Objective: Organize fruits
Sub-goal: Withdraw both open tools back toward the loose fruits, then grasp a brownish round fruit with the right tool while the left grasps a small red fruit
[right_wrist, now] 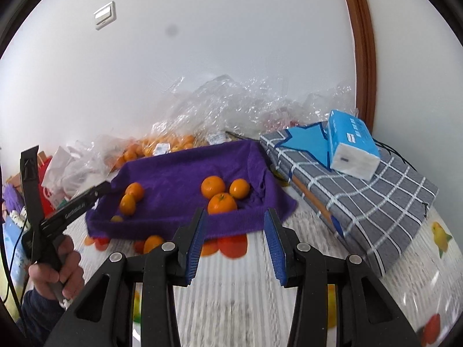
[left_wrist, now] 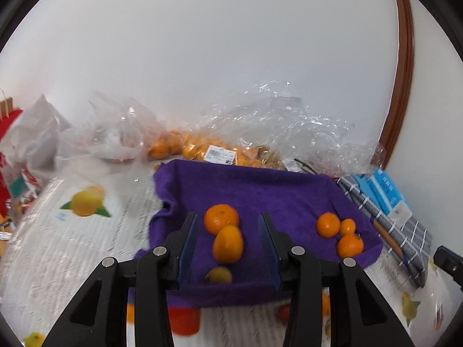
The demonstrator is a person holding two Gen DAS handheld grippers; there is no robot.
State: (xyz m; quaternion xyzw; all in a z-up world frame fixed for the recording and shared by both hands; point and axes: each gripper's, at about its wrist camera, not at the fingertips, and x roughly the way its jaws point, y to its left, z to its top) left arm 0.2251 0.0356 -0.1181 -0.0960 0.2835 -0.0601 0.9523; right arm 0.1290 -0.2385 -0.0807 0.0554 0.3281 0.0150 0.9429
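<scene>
Orange fruits (left_wrist: pixel 227 247) on purple towel (left_wrist: pixel 260 188); both hand-held grippers (left_wrist: pixel 230 248) (right_wrist: pixel 235 243) agape, empty.

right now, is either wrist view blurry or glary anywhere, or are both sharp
Left wrist view: the tablecloth is motion-smeared and the small yellowish fruit between the open left gripper fingers is soft. Right wrist view: the tablecloth streaks near the open right gripper, the plastic bags glint, and a dark smudge spots the wall.
</scene>
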